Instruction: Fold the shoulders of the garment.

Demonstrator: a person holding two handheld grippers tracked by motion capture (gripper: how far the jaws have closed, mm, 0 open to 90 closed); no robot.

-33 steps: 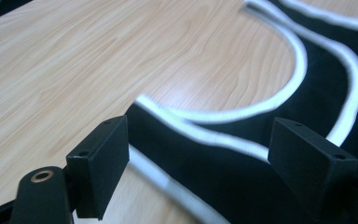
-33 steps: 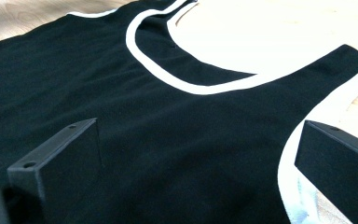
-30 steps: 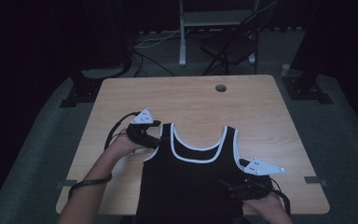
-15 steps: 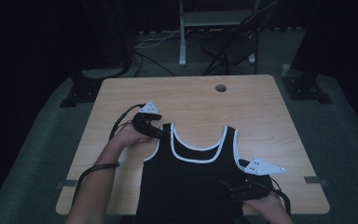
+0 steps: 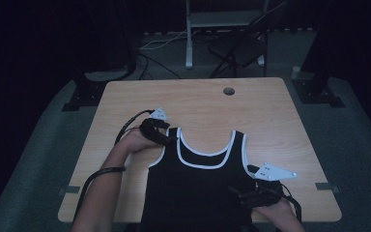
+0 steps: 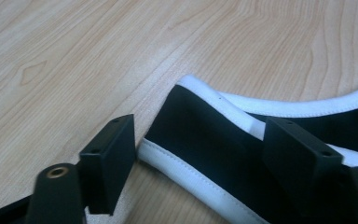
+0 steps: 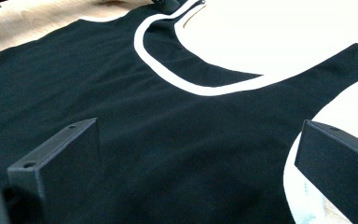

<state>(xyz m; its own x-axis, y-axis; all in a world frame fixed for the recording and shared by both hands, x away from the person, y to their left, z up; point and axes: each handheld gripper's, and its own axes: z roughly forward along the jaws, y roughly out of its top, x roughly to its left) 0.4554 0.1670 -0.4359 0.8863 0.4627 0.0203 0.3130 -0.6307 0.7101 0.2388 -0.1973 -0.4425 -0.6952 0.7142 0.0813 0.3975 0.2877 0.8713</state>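
A black tank top (image 5: 198, 188) with white trim lies flat on the near middle of the wooden table (image 5: 212, 106), its neckline pointing away from me. My left gripper (image 5: 170, 137) is at the top's left shoulder strap. In the left gripper view that strap (image 6: 200, 140) lies on the wood between the open jaws of the left gripper (image 6: 205, 163). My right gripper (image 5: 237, 193) hovers low over the top's right side, near the armhole. In the right gripper view the right gripper (image 7: 196, 158) is open, with black fabric (image 7: 168, 135) spread between the jaws.
A round cable hole (image 5: 229, 91) sits near the table's far edge. Small tape marks (image 5: 68, 190) lie on the floor by both near corners. A dark chair (image 5: 236, 48) and stands are behind the table. Bare wood surrounds the top on the left, right and far side.
My left gripper has slid a little to the right, onto the left shoulder strap. The right gripper and the tank top have stayed where they were.
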